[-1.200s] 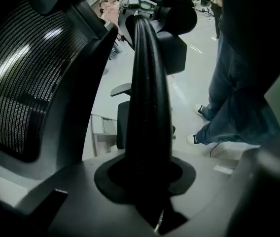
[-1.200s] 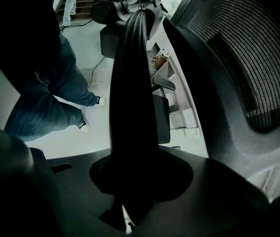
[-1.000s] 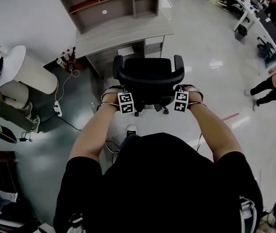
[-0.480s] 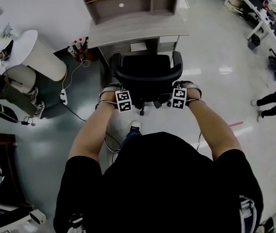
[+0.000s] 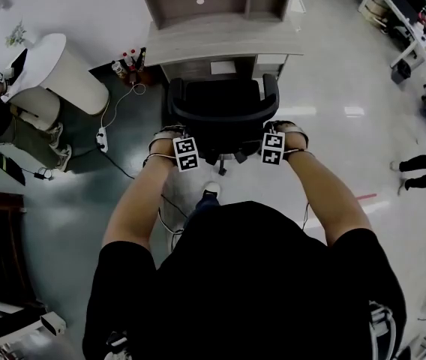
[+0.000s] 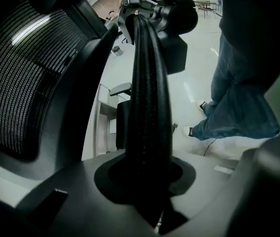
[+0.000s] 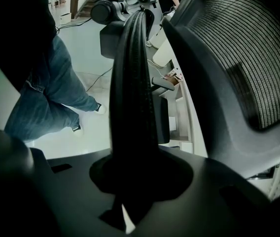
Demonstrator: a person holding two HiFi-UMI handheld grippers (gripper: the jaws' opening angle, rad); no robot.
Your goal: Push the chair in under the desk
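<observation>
left gripper (image 6: 147,181): clamped on chair (image 5: 220,111) backrest rim | right gripper (image 7: 130,181): clamped likewise | chair facing desk (image 5: 220,47)

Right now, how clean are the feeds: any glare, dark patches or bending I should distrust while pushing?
Head view: wide-angle bending warps the desk and the room's edges, and bright glare patches sit on the glossy floor right of the chair. Left gripper view: the gripped chair bar fills the middle, near-black and soft. Right gripper view: the same, with dark jaws and a brighter floor beyond.
</observation>
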